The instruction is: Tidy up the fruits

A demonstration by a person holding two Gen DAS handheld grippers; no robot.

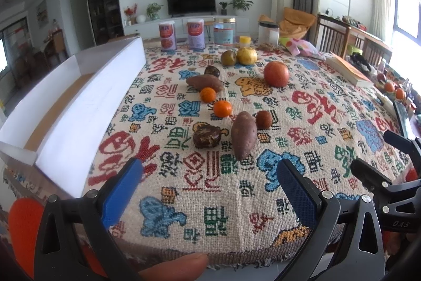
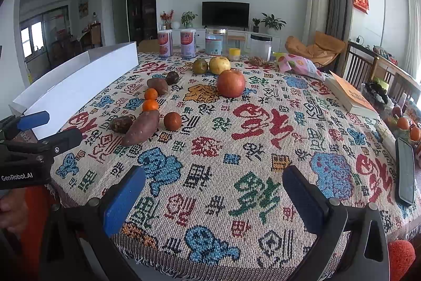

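Your left gripper (image 1: 210, 175) and your right gripper (image 2: 214, 183) both hang over the near edge of the desk (image 2: 263, 149), and the fingers of each stand wide apart with nothing between them. The fruits lie on the patterned cloth ahead of you: a red apple (image 2: 231, 83) near the middle, a yellow-green apple (image 2: 219, 65) and a dark green fruit (image 2: 200, 66) side by side behind it, and two small oranges (image 2: 150, 99) one behind the other. A long sweet potato (image 1: 244, 134) lies nearest to you, with a round brown fruit (image 1: 264, 119) just beside it (on its right) and a dark wrinkled lump (image 1: 206, 136) on its left. A white box (image 1: 86, 96) stands along the left edge of the desk.
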